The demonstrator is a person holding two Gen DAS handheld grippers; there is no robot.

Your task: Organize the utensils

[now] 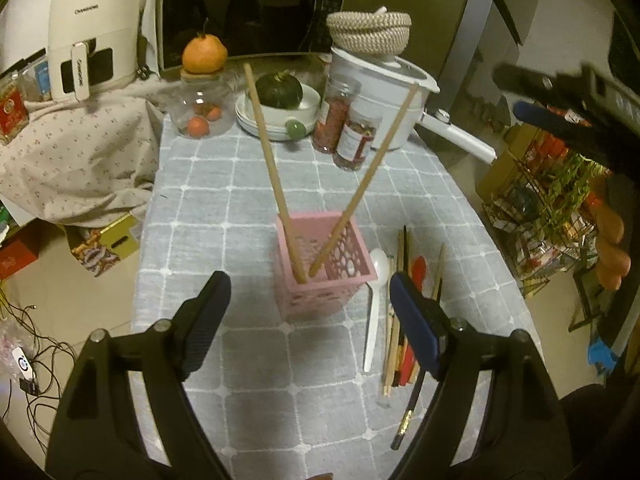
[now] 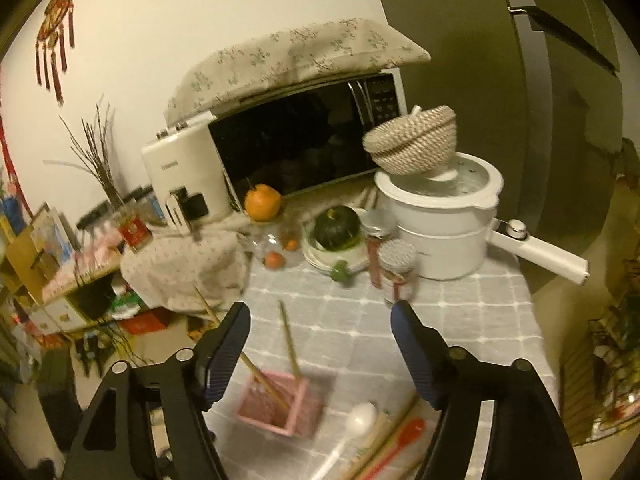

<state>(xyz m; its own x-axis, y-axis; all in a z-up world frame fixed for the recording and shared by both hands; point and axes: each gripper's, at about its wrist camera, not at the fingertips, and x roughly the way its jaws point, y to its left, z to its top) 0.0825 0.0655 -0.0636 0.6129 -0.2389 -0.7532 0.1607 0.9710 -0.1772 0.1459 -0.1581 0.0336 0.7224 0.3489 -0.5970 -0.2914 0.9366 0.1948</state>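
Two light wooden chopsticks [image 1: 276, 172] already stand crossed in the pink perforated plastic holder [image 1: 326, 276], which sits on the grey checked tabletop [image 1: 256, 360]. The rest of the utensils lie flat in a loose bundle just to the right of the holder: a white plastic spoon [image 1: 376, 300] nearest it, then more wooden and dark chopsticks [image 1: 396, 320] and a red plastic spoon [image 1: 418, 272], with a dark pencil-like stick [image 1: 408, 416] trailing toward you.

Your left claw [image 1: 310, 320] is spread wide and pinches nothing; it hovers just in front of the holder, angled down. Your right claw [image 2: 320, 356] is also spread with nothing between its pads, and it hangs above the tabletop beyond the holder, with the bundle low in its view, below and slightly right of its fingertips.

What the next pick turns on is this: the bundle's long axis runs roughly toward and away from you, close to parallel with your claw fingers. It lies on the right side of the holder, right under your left claw's blue-padded finger [image 1: 412, 320]. Judging by that, either hand could reach it, but the right hand looks the more natural choice, since the left would have to shift sideways past the holder. You would likely drop the claw and straddle one piece across its width, taking care not to drag its neighbours.
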